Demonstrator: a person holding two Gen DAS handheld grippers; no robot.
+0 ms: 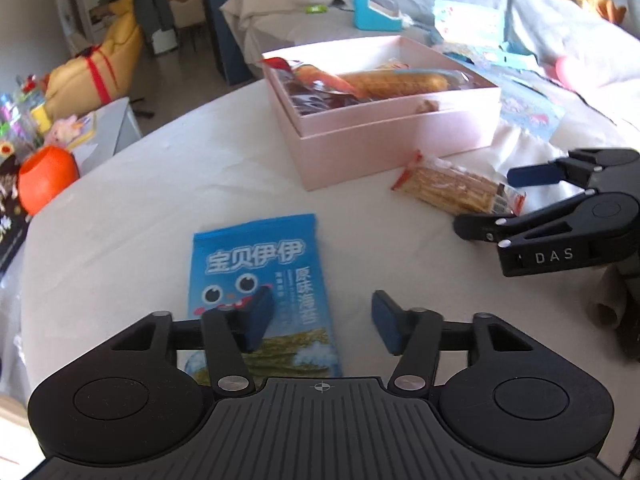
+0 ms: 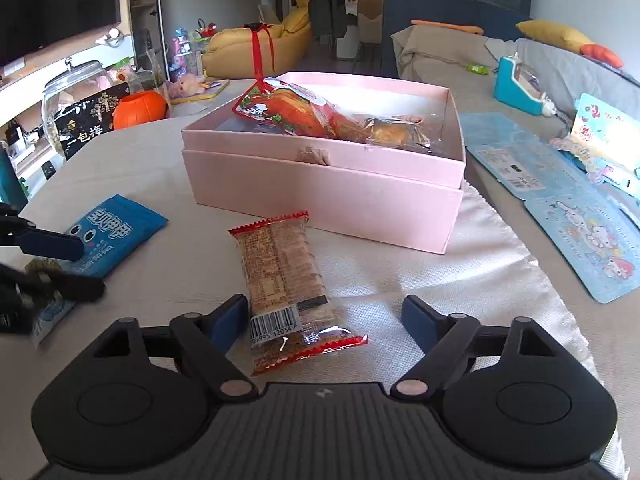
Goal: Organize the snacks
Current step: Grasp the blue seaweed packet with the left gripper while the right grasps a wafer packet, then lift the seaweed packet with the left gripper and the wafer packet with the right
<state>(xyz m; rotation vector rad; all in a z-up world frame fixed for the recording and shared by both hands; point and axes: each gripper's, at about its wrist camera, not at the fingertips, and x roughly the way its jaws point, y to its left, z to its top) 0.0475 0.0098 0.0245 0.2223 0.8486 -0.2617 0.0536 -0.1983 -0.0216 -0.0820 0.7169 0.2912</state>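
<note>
A pink box (image 1: 396, 140) (image 2: 320, 192) stands open on the table and holds several wrapped snacks (image 1: 384, 82) (image 2: 304, 116). A blue seaweed packet (image 1: 260, 280) (image 2: 116, 228) lies flat on the table. My left gripper (image 1: 320, 320) is open above its lower part; its left finger overlaps the packet. A clear cracker packet with red ends (image 2: 288, 284) (image 1: 456, 188) lies in front of the box. My right gripper (image 2: 324, 324) is open around its near end, jaws either side, apart from it. The right gripper also shows in the left wrist view (image 1: 496, 200).
The table (image 2: 168, 280) has a light cloth. Blue cartoon cards (image 2: 592, 240) lie on a grey sofa to the right, with a blue tape dispenser (image 2: 516, 88) behind. An orange pumpkin tub (image 2: 138, 108) and a glass jar (image 2: 76, 92) stand beyond the table's left edge.
</note>
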